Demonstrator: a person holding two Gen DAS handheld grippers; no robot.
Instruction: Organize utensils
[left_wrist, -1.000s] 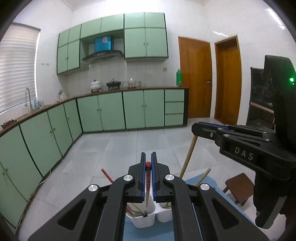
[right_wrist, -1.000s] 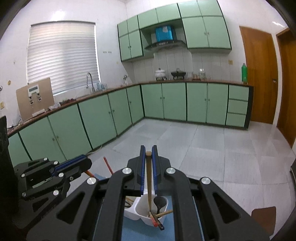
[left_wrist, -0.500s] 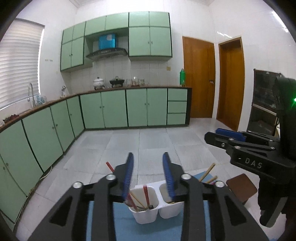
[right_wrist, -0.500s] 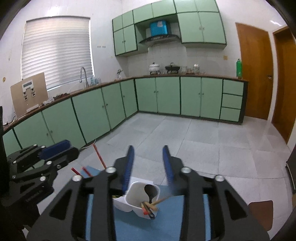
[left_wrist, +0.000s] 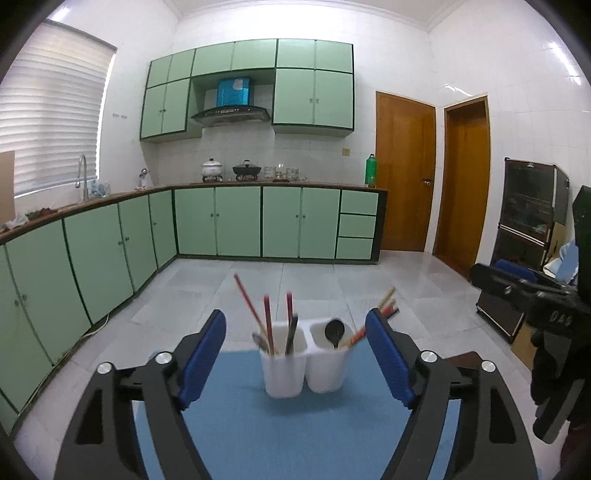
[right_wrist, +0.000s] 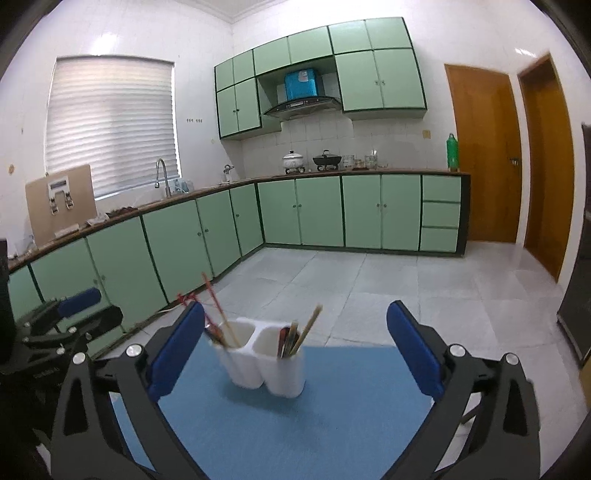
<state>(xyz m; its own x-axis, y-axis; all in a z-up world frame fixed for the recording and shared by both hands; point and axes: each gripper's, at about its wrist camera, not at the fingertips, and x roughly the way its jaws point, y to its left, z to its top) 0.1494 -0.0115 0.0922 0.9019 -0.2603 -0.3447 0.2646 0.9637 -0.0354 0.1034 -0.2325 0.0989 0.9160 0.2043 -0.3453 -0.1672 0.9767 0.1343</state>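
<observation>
Both empty: left gripper (left_wrist: 295, 343) and right gripper (right_wrist: 295, 341) opening wide short of white two-cup holder (left_wrist: 304, 360), utensils standing sorted inside on blue mat (left_wrist: 258, 435).

— What stands on the blue mat (left_wrist: 236, 424)?

— Only the white two-cup utensil holder (left_wrist: 304, 363), near the far edge. Chopsticks (left_wrist: 251, 314) and a dark spoon (left_wrist: 334, 330) stick up out of it and lean outward, blocking any approach from above.

— And the tools?

— The left tool (left_wrist: 295, 354) and the right tool (right_wrist: 295, 347) both have their jaws opening, nothing between them. The mat in front of the holder lies bare on both sides.
</observation>
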